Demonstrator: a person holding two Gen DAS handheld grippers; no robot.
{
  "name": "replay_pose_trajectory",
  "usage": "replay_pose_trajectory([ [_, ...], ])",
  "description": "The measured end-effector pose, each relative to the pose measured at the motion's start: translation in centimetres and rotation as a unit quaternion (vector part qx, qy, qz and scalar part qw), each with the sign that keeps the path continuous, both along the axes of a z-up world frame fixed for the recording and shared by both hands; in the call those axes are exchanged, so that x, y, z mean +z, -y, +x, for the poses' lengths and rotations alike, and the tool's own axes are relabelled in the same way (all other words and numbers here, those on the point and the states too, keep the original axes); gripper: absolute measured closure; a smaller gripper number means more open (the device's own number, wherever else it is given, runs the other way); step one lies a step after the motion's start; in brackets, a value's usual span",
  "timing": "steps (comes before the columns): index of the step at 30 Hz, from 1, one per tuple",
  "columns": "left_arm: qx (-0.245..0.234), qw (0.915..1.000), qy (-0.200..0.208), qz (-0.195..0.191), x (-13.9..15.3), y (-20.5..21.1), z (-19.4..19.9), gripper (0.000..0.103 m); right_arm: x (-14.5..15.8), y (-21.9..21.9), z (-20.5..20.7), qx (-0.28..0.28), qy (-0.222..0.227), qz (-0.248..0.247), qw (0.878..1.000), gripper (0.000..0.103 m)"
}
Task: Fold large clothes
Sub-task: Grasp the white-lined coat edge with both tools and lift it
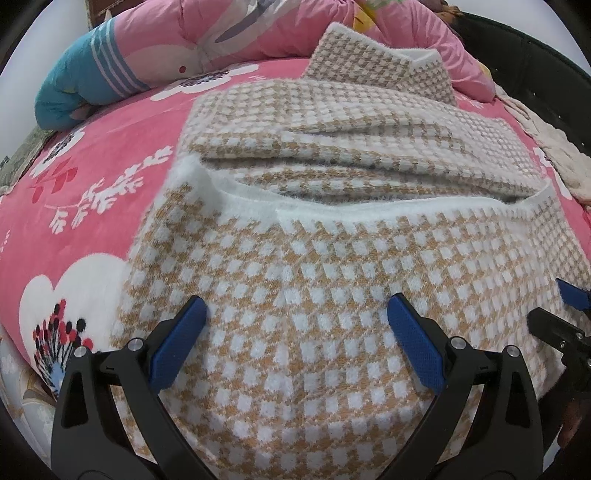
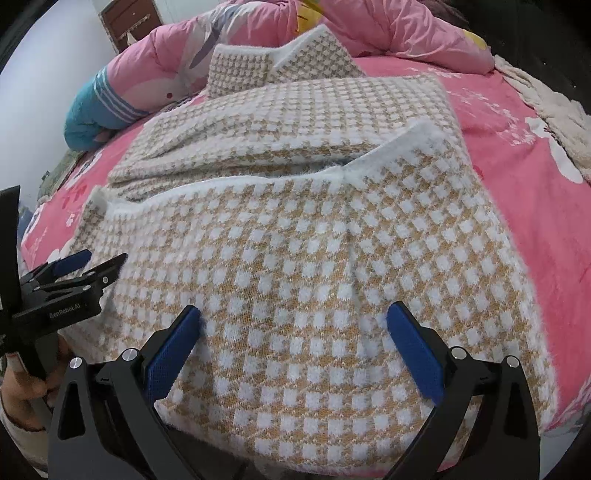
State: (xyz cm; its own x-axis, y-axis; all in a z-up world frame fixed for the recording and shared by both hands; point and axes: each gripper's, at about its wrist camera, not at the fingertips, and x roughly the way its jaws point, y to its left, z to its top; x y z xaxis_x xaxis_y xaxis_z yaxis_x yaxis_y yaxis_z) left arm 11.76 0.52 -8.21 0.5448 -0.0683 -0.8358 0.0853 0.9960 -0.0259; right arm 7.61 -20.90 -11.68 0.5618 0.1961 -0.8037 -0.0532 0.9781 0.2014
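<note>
Through the left wrist view, I have my left claw (image 1: 295,325) low over the near half of the checked sweater (image 1: 332,258), which lies partly folded on the pink floral bed (image 1: 92,192). A pink quilt (image 1: 229,33) is bunched beyond it. The claw's blue pads (image 1: 413,339) are wide apart, holding nothing.

Through the right wrist view, my right claw (image 2: 293,332) hovers over the same near half, pads spread and empty. The left claw (image 2: 92,266) sits at the sweater's left edge, a hand (image 2: 26,384) gripping its handle.
</note>
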Motion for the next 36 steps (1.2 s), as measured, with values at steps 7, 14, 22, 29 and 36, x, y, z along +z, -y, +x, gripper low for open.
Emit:
replay_pose_trajectory([
  [7, -0.024, 0.9995, 0.02, -0.002, 2.9, -0.2, -0.1, 0.008, 3.5, 0.4, -0.1, 0.029, 0.018, 0.007, 0.999, 0.006],
  [14, -0.065, 0.9896, 0.128, -0.01, 10.5, 0.2, 2.5, 0.008, 9.8, 3.3, 2.9, 0.054, 0.068, 0.019, 0.996, 0.006],
  [22, -0.086, 0.9778, 0.176, -0.075, 15.4, 0.7, 12.1, 0.008, 15.1, 5.4, 12.2, 0.052, 0.092, 0.011, 0.994, 0.006],
  [29, -0.09, 0.9812, 0.131, -0.11, 13.6, 3.5, 22.6, 0.016, 14.9, 6.4, 24.5, 0.026, 0.065, 0.032, 0.997, 0.006],
  [36, -0.067, 0.9918, 0.061, -0.089, 8.8, 6.2, 30.2, 0.046, 11.2, 5.5, 32.9, 0.019, 0.009, 0.03, 0.999, 0.016],
])
